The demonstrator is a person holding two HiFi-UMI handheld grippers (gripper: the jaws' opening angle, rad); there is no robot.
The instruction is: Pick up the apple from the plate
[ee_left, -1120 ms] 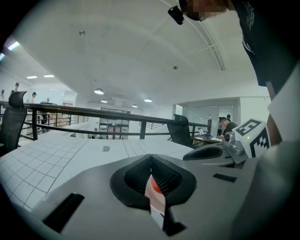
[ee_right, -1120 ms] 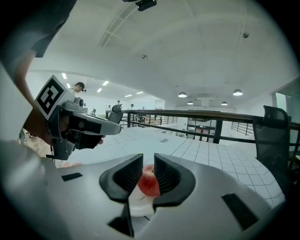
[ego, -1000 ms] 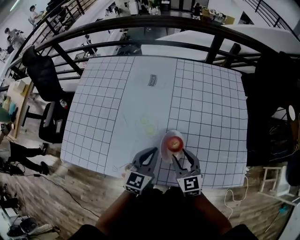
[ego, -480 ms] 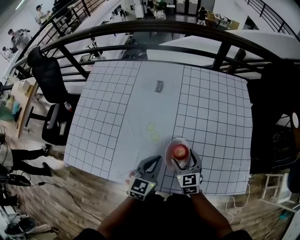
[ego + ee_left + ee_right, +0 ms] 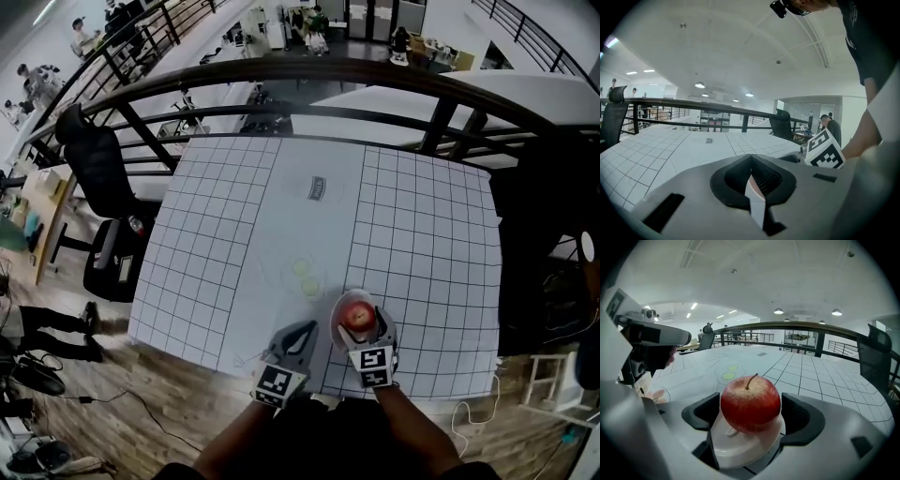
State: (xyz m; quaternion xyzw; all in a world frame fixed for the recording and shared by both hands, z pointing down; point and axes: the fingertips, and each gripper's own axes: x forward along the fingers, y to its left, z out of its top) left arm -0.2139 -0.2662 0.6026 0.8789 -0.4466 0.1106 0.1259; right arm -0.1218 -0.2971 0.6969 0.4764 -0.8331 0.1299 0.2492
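A red apple [image 5: 357, 317] [image 5: 750, 403] sits upright on a small white plate [image 5: 337, 314] [image 5: 740, 446] near the table's front edge. My right gripper [image 5: 366, 328] [image 5: 750, 414] has its jaws around the apple, one black pad on each side and close to its skin. The jaws are opening and do not press on the fruit. My left gripper [image 5: 302, 328] [image 5: 752, 180] hovers just left of the plate, its pads together and nothing held.
The white gridded table [image 5: 281, 206] carries two yellow-green circles [image 5: 305, 277] ahead of the plate and a small label [image 5: 320, 187] farther back. A dark railing [image 5: 375, 75] runs behind the table. A black office chair [image 5: 94, 169] stands to the left.
My right gripper has come down and forward, its jaws widening until they flank the apple. The left gripper has stayed about where it was.
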